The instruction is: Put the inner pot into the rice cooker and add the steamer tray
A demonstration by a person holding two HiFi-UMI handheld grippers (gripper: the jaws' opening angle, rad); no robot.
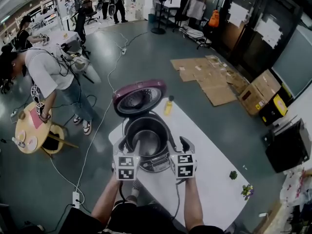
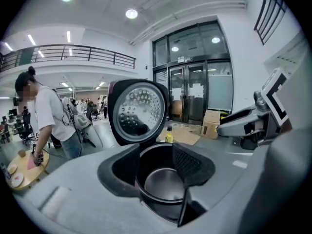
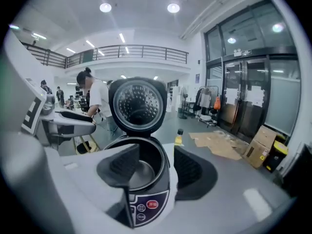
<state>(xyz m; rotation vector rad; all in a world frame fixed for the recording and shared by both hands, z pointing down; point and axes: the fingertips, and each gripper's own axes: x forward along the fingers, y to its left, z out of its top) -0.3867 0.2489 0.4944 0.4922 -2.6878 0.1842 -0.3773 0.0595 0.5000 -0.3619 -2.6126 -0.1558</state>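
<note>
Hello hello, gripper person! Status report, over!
Left gripper, right gripper open, empty. Shiny metal inner pot sits inside open purple-lidded rice cooker. Steamer tray not in view. Nothing in the way.

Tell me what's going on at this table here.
A person holds a gripper in each hand over an open rice cooker on a white table. The left gripper and right gripper both have jaws apart and empty. The inner pot sits inside, with the lid raised. No steamer tray shows.
</note>
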